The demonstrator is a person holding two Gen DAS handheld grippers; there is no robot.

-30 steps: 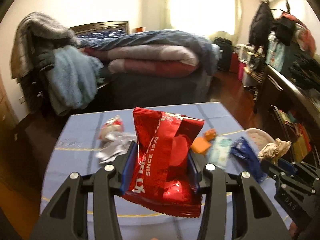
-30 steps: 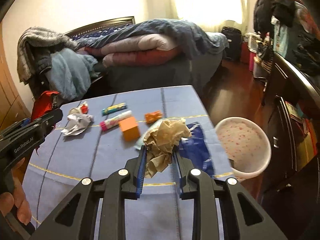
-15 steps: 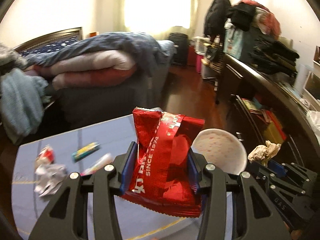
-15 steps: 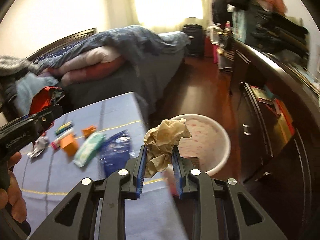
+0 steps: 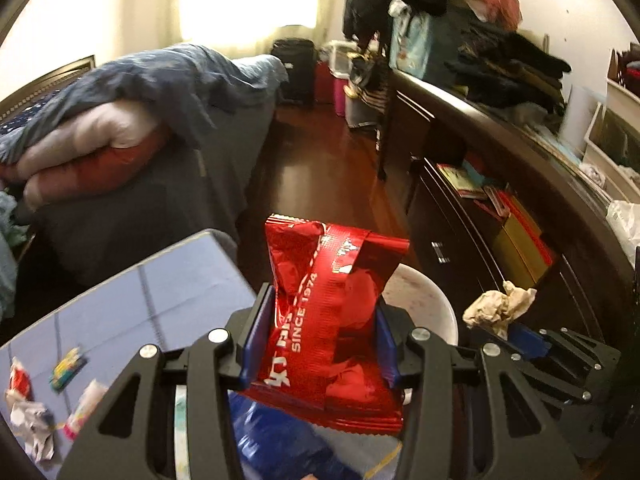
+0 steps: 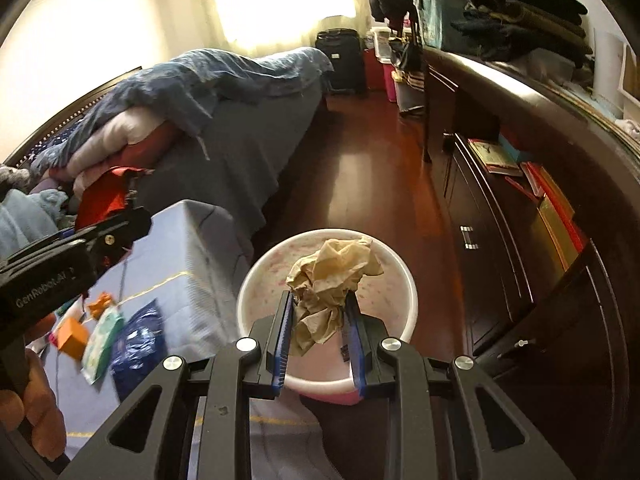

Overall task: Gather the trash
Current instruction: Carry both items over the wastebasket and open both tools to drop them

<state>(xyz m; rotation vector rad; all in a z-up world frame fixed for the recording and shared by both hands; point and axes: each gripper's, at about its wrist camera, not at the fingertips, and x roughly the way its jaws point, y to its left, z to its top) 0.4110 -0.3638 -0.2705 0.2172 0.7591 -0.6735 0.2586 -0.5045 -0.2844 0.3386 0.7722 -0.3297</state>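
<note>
My left gripper is shut on a crinkled red snack wrapper, held over the table's right end with the white bin partly hidden behind it. My right gripper is shut on a crumpled brown paper wad, which hangs above the mouth of the white bin standing on the floor beside the table. In the left wrist view the paper wad and the right gripper show at right. The left gripper's body with the red wrapper shows at left in the right wrist view.
On the blue-covered table lie a blue packet, a pale green packet, an orange block and other litter. A bed stands beyond, a dark dresser runs along the right, wooden floor between.
Both grippers swung to the right, off the middle of the table toward the bin. The paper wad went from over the table to over the bin; both grips are unchanged.
</note>
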